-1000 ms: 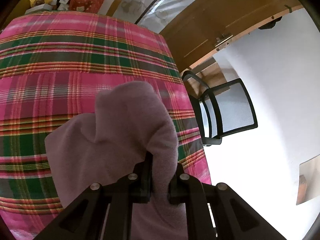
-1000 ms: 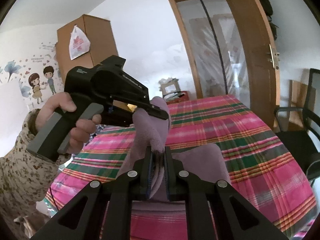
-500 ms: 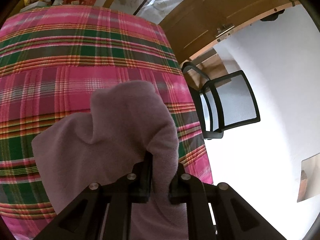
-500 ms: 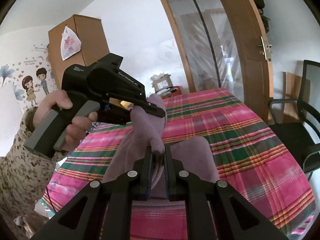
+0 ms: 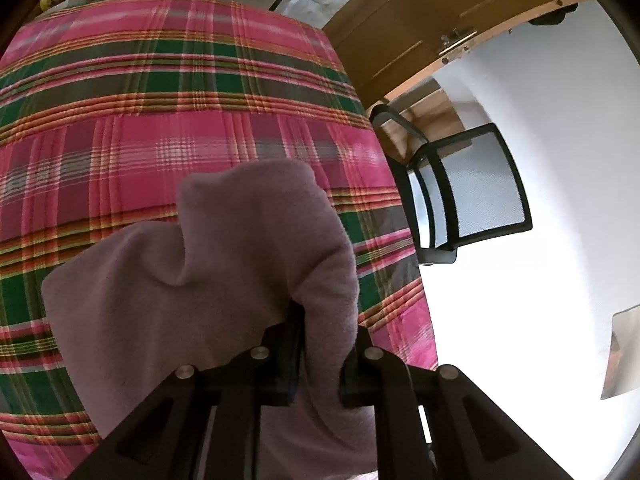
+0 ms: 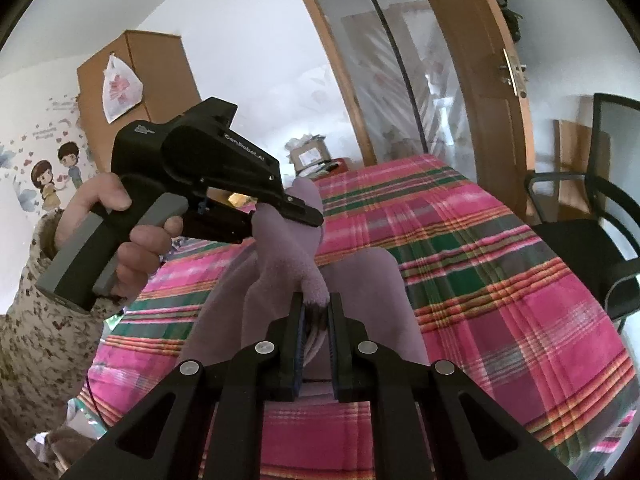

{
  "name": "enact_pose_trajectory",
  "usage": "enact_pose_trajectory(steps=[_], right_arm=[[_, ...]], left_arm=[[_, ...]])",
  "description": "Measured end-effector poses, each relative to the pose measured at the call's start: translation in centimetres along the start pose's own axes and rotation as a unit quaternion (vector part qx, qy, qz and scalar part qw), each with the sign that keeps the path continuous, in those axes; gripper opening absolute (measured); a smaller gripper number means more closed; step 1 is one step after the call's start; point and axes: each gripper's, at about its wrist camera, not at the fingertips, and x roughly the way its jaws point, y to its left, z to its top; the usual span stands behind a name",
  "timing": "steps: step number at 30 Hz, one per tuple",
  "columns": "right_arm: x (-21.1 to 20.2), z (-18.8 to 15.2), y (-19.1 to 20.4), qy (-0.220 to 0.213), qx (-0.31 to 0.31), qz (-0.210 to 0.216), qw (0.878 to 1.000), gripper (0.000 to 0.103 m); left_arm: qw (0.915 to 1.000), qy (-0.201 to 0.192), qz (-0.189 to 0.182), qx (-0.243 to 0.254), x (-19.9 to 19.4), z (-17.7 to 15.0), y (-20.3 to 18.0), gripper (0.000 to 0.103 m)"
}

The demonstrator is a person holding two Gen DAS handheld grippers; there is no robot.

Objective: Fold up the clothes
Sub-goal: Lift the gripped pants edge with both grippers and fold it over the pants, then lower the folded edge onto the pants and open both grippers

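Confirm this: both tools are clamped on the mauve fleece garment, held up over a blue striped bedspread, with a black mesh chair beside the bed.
One detail is wrong: the bedspread is a pink, green and orange plaid, not blue striped, as the left wrist view shows. The rest holds: the left tool and the right tool are both clamped on the mauve fleece garment, held up over the bed, with the black mesh chair beside it.
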Motion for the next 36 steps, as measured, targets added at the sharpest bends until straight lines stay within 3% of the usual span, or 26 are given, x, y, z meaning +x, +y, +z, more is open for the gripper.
enact_pose_trajectory(steps=[15, 18, 21, 25, 36], right_arm=[[0.9, -1.3, -2.3, 0.019, 0.027, -0.006, 0.999, 0.011], [1.0, -1.2, -2.5, 0.026, 0.022, 0.0, 0.999, 0.017], [0.5, -0.8, -2.8, 0.019, 0.021, 0.012, 1.0, 0.039], [0.3, 0.0, -2.8, 0.009, 0.012, 0.028, 1.0, 0.049], [5.0, 1.9, -3.0, 0.045, 0.02, 0.077, 0.996, 0.049]], left_arm=[[0.9988, 0.04, 0.028, 0.001, 3.1, 0.6, -0.4, 0.018], [0.9986, 0.044, 0.031, -0.002, 3.5, 0.5, -0.3, 0.018], [0.9985, 0.045, 0.031, -0.003, 3.4, 0.6, -0.2, 0.018], [0.9986, 0.046, 0.027, -0.004, 3.5, 0.6, -0.1, 0.018], [0.9985, 0.051, 0.019, -0.007, 3.6, 0.8, 0.2, 0.018]])
